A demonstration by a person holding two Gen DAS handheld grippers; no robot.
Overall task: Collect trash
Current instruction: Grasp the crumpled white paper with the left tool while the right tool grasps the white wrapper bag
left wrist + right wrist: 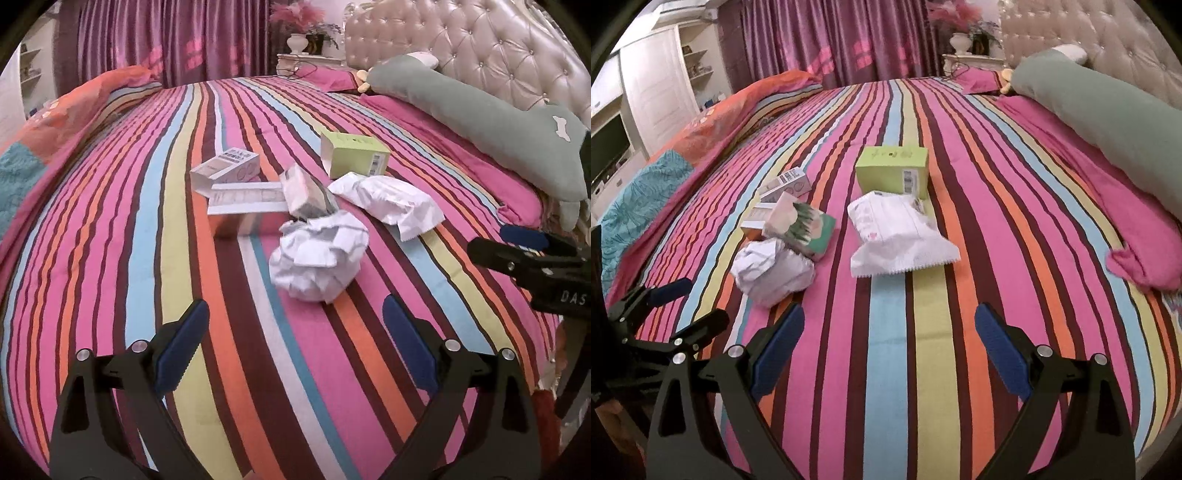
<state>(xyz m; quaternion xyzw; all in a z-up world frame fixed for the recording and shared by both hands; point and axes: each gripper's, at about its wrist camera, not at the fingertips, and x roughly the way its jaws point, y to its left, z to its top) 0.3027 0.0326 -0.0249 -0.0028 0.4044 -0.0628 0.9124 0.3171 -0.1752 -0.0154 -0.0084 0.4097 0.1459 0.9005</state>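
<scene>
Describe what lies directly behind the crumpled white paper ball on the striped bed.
Behind the paper ball a green-and-white carton leans, touching it. Flat boxes sit beyond. The carton's lower edge and part of those boxes are covered.

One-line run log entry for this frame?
stage: approach | left gripper: open, empty | right gripper: open, empty | nearest: crumpled paper on bedspread

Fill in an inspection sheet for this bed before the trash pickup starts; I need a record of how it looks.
Surface: striped bedspread, smooth.
Job's things: crumpled paper ball, white plastic wrapper, green box, tissue pack, small cartons, clustered mid-bed.
Clutter: grey-green plush pillow, orange quilt.
Grippers: left gripper and right gripper open, empty, short of the trash.
Cables: dark cord by nightstand.
Surroundings: purple curtains, tufted headboard, white shelving.
</scene>
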